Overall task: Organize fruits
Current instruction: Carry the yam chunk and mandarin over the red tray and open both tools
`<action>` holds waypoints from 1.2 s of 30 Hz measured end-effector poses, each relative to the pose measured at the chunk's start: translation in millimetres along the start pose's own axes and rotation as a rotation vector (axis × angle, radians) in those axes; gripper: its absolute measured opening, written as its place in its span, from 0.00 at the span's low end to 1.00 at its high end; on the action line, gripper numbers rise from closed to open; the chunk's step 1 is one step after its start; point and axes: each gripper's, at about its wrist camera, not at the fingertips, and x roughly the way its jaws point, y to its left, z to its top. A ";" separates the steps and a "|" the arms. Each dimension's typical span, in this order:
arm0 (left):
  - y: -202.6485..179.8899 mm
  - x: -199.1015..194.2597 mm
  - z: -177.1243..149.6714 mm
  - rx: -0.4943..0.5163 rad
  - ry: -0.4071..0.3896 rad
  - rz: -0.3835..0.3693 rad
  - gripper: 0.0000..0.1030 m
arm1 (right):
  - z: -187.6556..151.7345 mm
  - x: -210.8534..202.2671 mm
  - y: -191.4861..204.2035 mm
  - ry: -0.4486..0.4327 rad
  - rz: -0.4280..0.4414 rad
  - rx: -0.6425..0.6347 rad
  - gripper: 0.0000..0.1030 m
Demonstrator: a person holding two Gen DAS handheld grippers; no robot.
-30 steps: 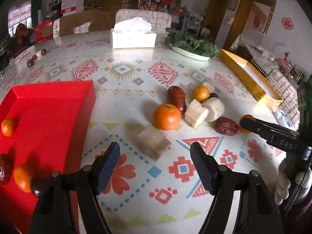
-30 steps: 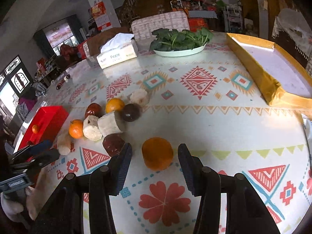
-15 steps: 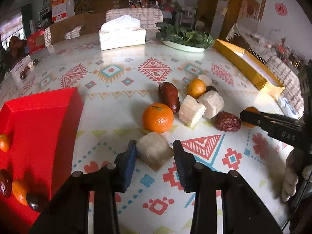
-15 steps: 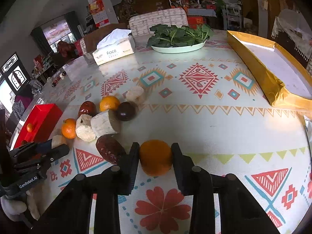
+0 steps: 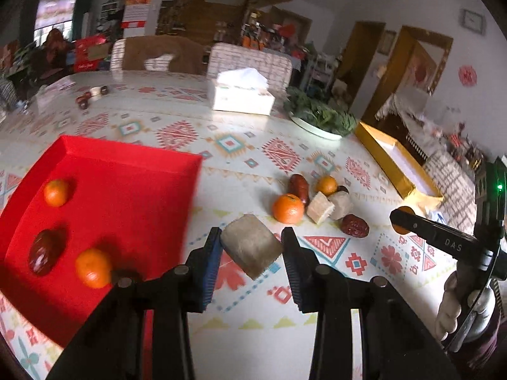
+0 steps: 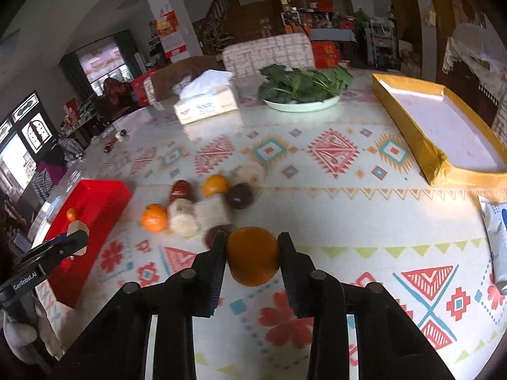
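Red tray [image 5: 196, 171] edge beside left gripper [image 5: 250, 247], clamped on tan block [image 5: 250, 245]. Right gripper [image 6: 252, 255] clamped on orange piece [image 6: 252, 255].

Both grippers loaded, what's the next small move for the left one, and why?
Probably swing the left hand-held gripper left over the red tray and release. It is shut on the pale chunk, which looks lifted off the table, and the tray already holding oranges and a date sits just beside it.

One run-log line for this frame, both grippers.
left gripper: shut on beige chunk | right gripper: shut on orange piece | red tray: holds two oranges, a date
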 end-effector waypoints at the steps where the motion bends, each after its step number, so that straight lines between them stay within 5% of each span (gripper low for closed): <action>1: 5.0 -4.1 -1.3 -0.012 -0.006 0.002 0.36 | 0.4 -1.5 8.0 0.000 0.009 -0.013 0.34; 21: 157.3 -60.1 -5.3 -0.299 -0.122 0.154 0.36 | 10.4 65.5 213.0 0.119 0.282 -0.294 0.34; 36: 195.3 -41.3 -6.3 -0.368 -0.088 0.165 0.36 | 10.8 139.0 272.5 0.218 0.285 -0.365 0.35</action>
